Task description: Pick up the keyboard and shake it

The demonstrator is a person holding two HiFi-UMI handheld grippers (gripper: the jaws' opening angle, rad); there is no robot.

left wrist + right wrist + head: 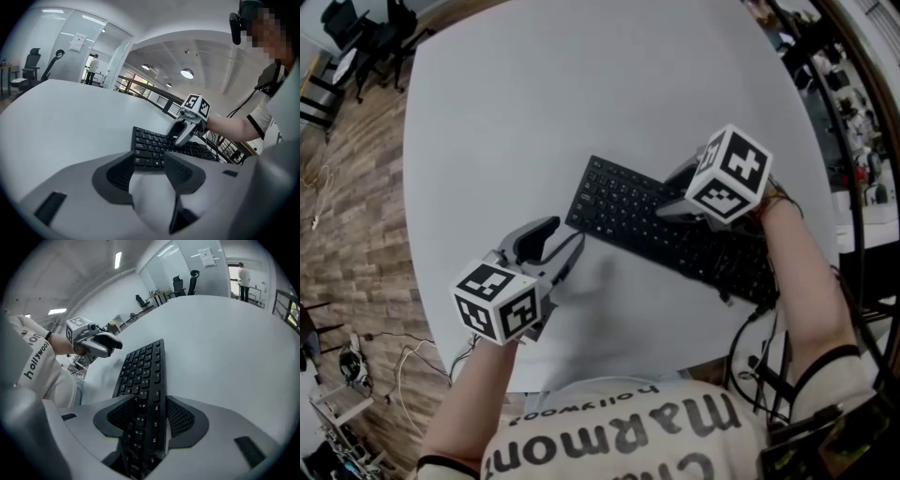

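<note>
A black keyboard (628, 211) lies slantwise on the white round table (534, 112). My right gripper (670, 197) comes down over its right half. In the right gripper view the keyboard (140, 366) runs lengthwise between the jaws and fills the gap, both pads against it. My left gripper (555, 251) hovers just off the keyboard's left end, jaws open with nothing between them. In the left gripper view the keyboard's near end (150, 150) shows through the gap, and the right gripper (185, 131) stands on the keys beyond.
The table's near edge runs just under my arms. Office chairs (356, 37) stand on the wooden floor (356, 187) at the far left. Black cables (750, 356) hang by my right forearm. A person (93, 68) stands far off by glass walls.
</note>
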